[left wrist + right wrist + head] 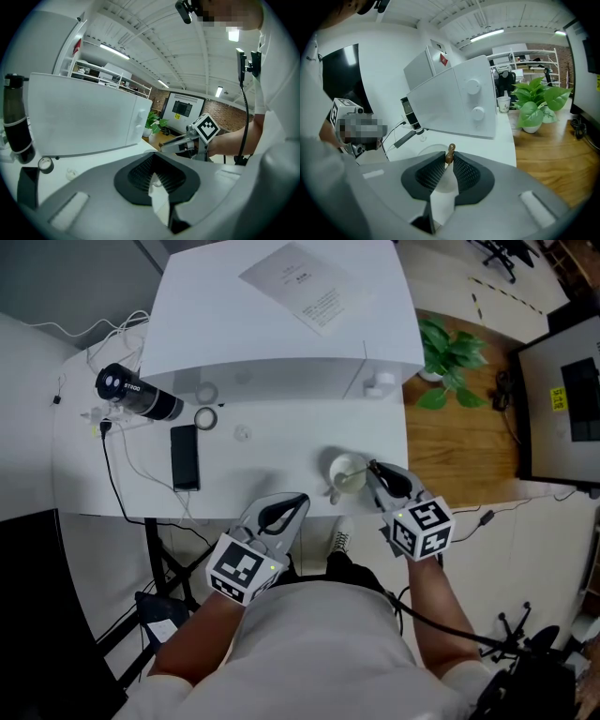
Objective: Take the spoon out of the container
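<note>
A white cup-like container (pixel 345 471) stands on the white table (pixel 272 460) near its front right. My right gripper (pixel 373 469) reaches over the container's right rim. In the right gripper view its jaw tips (pixel 449 160) pinch the brown end of the spoon handle (pixel 450 150), which sticks up above the pale container rim (pixel 427 151). The spoon's bowl is hidden. My left gripper (pixel 298 501) hovers at the table's front edge, left of the container, its jaws together with nothing between them (pixel 154 158). The left gripper view shows the right gripper (pixel 180 143) from the side.
A large white box-like appliance (pixel 281 324) with a paper sheet (pixel 305 282) on top fills the back of the table. A black phone (pixel 185 457), a black cylinder (pixel 136 395), a tape roll (pixel 205 417) and cables lie at the left. A potted plant (pixel 450 357) stands on the right.
</note>
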Motion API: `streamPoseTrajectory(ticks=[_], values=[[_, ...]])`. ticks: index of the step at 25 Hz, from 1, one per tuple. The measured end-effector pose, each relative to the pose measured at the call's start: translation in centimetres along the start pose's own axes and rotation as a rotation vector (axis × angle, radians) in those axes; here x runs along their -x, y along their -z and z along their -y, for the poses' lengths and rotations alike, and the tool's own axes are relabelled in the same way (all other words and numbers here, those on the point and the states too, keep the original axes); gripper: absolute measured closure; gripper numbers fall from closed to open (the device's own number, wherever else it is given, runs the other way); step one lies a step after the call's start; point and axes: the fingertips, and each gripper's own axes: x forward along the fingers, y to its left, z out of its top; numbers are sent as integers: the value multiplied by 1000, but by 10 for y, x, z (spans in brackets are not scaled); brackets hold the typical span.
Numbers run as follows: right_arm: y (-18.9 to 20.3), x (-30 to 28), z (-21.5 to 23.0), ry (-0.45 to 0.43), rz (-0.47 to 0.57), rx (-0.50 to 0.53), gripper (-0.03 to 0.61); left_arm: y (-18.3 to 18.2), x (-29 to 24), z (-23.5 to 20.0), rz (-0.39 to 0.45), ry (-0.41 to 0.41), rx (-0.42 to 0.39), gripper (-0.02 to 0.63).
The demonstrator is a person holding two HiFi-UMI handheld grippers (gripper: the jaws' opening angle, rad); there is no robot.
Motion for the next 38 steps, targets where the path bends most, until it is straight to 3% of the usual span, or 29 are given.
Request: streamPoseTrajectory(ticks=[7, 14, 20, 29, 38], values=[[-18, 16, -1, 26, 53, 22, 520, -7, 6, 3, 31, -1, 15, 609], [-59, 48, -21, 24, 154, 53, 520, -27, 22, 10, 65, -8, -25, 609], [-83, 85, -46, 23, 232, 91, 520, -44, 39, 16, 145, 5, 63, 609], [-99, 134, -78, 9, 298, 141, 520, -58, 60, 36, 193, -14, -5, 609], [-79, 149, -100, -20, 302, 145, 522, -48, 67, 59, 158, -8, -83, 609]])
